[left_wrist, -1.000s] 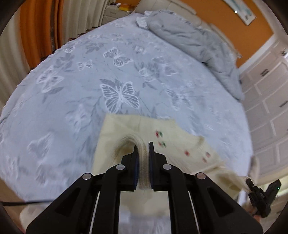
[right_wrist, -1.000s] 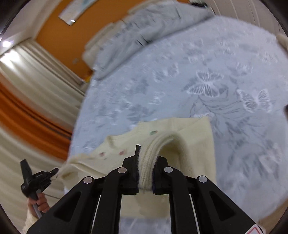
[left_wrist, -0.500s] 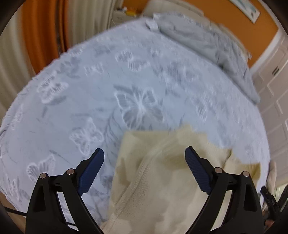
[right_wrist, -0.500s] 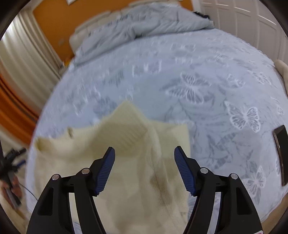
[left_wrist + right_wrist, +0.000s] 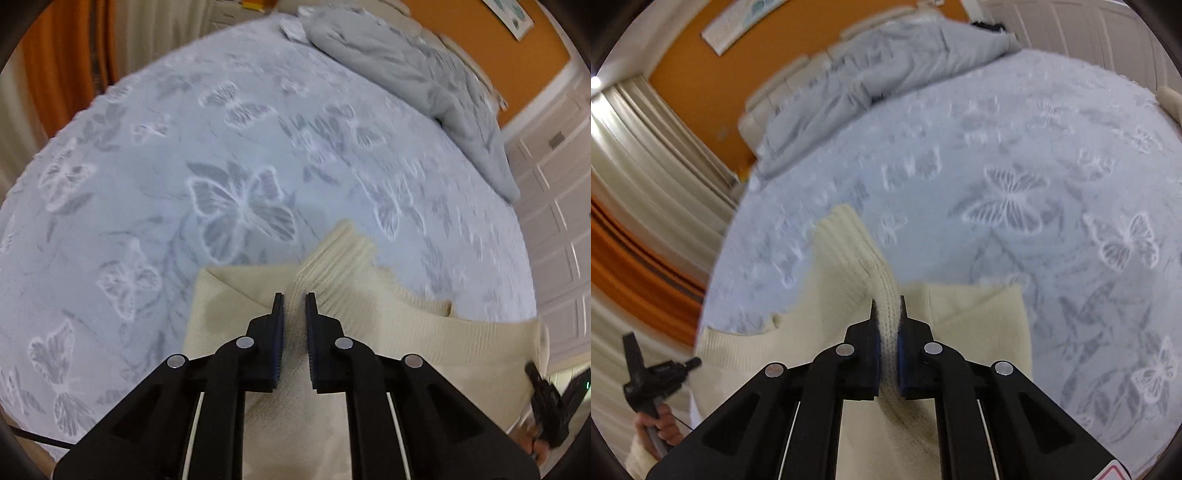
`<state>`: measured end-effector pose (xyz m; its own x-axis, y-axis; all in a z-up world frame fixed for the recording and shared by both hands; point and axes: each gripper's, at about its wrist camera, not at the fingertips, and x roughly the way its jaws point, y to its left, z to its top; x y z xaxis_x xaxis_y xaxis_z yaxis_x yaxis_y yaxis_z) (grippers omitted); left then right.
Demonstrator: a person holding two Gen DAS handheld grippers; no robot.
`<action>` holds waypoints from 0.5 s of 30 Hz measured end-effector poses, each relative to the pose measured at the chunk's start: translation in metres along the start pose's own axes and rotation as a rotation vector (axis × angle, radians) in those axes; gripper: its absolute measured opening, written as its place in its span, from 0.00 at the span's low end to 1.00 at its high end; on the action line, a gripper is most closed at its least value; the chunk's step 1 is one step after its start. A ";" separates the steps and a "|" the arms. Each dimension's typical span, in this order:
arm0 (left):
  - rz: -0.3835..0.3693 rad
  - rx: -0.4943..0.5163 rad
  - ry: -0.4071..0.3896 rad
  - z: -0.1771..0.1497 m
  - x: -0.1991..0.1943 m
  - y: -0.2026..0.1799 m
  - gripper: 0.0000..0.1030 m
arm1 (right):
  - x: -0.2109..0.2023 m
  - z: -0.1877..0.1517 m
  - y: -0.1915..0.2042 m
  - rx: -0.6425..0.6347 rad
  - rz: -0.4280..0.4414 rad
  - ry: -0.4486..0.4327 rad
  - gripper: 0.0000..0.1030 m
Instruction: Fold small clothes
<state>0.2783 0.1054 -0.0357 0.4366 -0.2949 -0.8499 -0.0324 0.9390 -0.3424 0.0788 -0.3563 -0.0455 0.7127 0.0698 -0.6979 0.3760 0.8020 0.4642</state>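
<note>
Cream knit sweater (image 5: 369,325) lies on the butterfly bedspread (image 5: 229,155), soft, light and floppy; my right gripper (image 5: 886,314) pinches a ribbed fold, my left gripper (image 5: 294,314) closes around another

You have no readable text, label, brand or number in either wrist view. The sticker (image 5: 1115,472) at the lower right edge of your right gripper's body shows only a red outline, cut off by the frame, with nothing legible on it.
</note>
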 end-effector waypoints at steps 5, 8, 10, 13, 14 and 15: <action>0.145 -0.002 0.132 -0.008 0.072 0.019 0.10 | 0.072 -0.011 -0.043 0.042 -0.155 0.183 0.06; 0.164 -0.006 0.108 -0.015 0.075 0.017 0.10 | 0.084 -0.017 -0.043 -0.004 -0.210 0.209 0.06; 0.154 0.010 0.086 -0.014 0.062 0.010 0.10 | 0.069 -0.012 -0.037 0.000 -0.175 0.170 0.06; 0.157 0.059 0.085 -0.010 0.057 0.006 0.10 | 0.062 -0.011 -0.039 -0.010 -0.159 0.151 0.06; 0.164 0.070 0.100 -0.010 0.063 0.006 0.10 | 0.075 -0.016 -0.044 -0.024 -0.195 0.193 0.06; 0.174 0.077 0.113 -0.010 0.068 0.007 0.10 | 0.082 -0.016 -0.048 -0.024 -0.214 0.221 0.06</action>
<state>0.2981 0.0900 -0.0996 0.3264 -0.1413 -0.9346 -0.0275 0.9869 -0.1589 0.1099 -0.3791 -0.1342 0.4721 0.0231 -0.8812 0.4873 0.8262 0.2827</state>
